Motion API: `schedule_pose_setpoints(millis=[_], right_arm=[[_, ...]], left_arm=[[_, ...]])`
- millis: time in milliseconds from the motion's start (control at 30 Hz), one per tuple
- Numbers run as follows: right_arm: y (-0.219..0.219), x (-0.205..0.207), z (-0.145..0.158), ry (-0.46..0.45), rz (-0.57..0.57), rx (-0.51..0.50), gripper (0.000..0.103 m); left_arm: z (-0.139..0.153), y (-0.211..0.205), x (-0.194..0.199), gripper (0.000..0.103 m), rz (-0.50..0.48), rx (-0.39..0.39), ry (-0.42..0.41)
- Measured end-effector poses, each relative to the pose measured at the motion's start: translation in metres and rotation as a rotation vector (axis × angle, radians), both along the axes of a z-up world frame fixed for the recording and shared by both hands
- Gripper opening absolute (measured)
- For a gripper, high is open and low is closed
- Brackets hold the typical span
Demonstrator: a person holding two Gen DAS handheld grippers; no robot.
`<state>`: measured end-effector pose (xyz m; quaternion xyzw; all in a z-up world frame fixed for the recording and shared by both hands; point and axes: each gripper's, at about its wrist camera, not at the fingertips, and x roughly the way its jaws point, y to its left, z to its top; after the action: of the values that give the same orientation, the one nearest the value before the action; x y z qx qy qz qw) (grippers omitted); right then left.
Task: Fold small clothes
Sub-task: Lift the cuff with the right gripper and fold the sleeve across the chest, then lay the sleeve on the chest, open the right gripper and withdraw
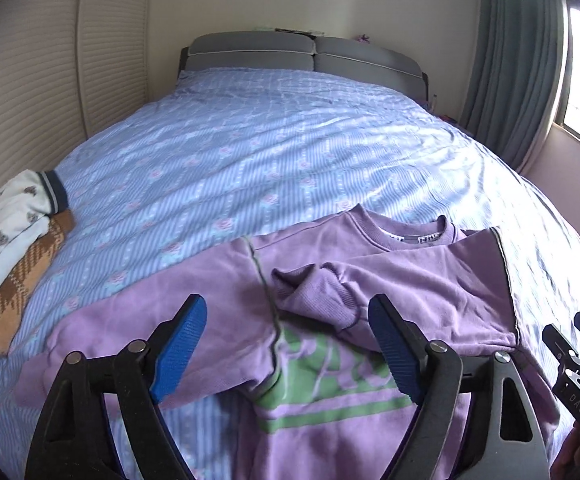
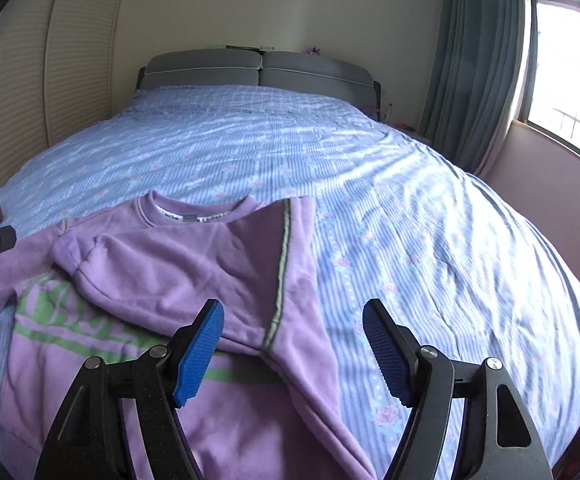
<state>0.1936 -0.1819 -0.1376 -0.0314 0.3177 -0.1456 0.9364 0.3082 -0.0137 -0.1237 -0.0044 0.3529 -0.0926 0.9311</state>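
Sweatshirt (image 1: 218, 280) first: one lilac sweatshirt, lying face up on the near part of the bed (image 1: 274, 148), collar pointing toward the headboard (image 1: 302, 54). One sleeve is folded in across the chest, its ribbed cuff bunched near the middle; the other sleeve lies spread out to the side. Green block lettering and two green stripes run across the front, but the folded sleeve covers part of the print, so the word can't be read. A dark seam line runs down each shoulder.

Two grippers in play. The left gripper (image 1: 288, 350) hangs over the chest print, blue pads apart, nothing between them. The right gripper (image 2: 294, 350) hovers above the folded side edge of the garment, pads spread too, gripping nothing. In the left wrist view it is only partly seen at the right edge.

One small stack of folded clothes (image 1: 14, 248) sits at the bed's left edge: a white printed piece on top of a brown checked one. How many pieces lie in it is hard to tell. One curtain (image 2: 474, 64), one window (image 2: 570, 60).
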Motion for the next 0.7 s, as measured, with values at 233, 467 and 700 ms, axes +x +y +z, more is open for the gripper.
schedule_pose_setpoints(millis=[233,467,700], right_arm=[[-0.027,0.003,-0.015,-0.006,-0.030,0.096,0.072],[-0.031,0.012,-0.029,-0.006,-0.017,0.108,0.072],[-0.039,0.010,-0.038,0.023,-0.006,0.093,0.072]], left_arm=[[-0.029,-0.021,0.046,0.054,-0.037,0.027,0.083],[-0.055,-0.022,0.058,0.031,-0.052,0.010,0.165],[-0.068,-0.011,0.033,0.022,-0.034,0.006,0.164]])
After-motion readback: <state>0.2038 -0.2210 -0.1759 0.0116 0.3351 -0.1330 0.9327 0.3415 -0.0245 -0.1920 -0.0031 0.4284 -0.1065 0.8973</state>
